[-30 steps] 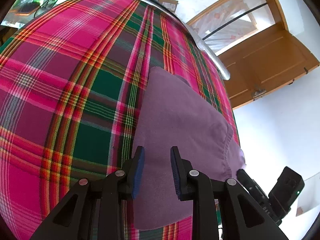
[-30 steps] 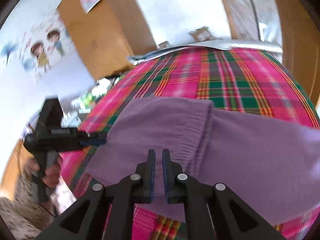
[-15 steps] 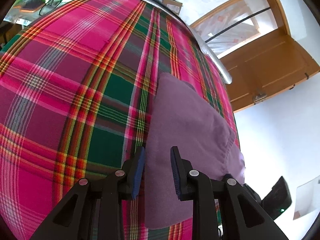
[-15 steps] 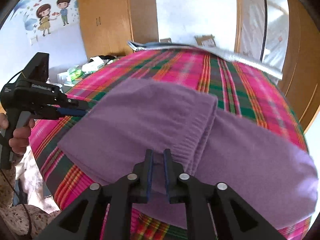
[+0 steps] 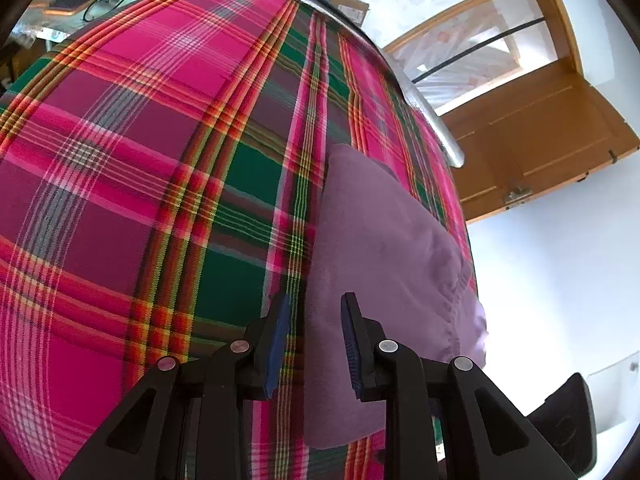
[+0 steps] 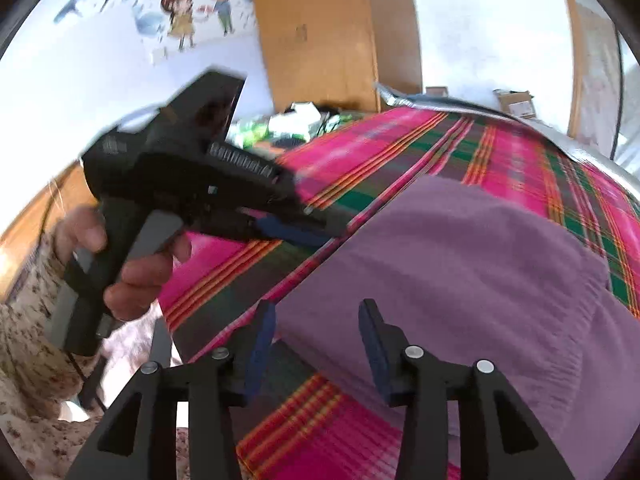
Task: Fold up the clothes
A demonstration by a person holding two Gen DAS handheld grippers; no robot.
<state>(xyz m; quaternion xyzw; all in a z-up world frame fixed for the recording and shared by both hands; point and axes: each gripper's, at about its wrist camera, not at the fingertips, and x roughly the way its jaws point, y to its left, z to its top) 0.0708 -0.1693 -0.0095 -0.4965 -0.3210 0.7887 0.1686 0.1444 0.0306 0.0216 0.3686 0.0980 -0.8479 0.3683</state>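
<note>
On the plaid cloth [image 5: 120, 184] lies a folded purple garment [image 5: 384, 264], flat, toward the right edge of the surface in the left wrist view, with a ribbed hem at its near right corner.

Left wrist view, left to right:
- Plaid cloth: covers most of the frame.
- Left gripper [image 5: 314, 320]: released, jaws apart and holding nothing. Its fingers sit over the garment's left edge, one finger over plaid and the other over purple fabric.
- Wooden door [image 5: 532, 136]: open, at the upper right.

Right wrist view, left to right:
- Hand [image 6: 128, 264]: wrapped around the handle of the left gripper, which points toward the garment's left edge. The tool is motion-blurred.
- Right gripper [image 6: 316, 322]: released, jaws wide apart and empty, over the garment's near corner.
- Purple garment: fills the right half.
</note>
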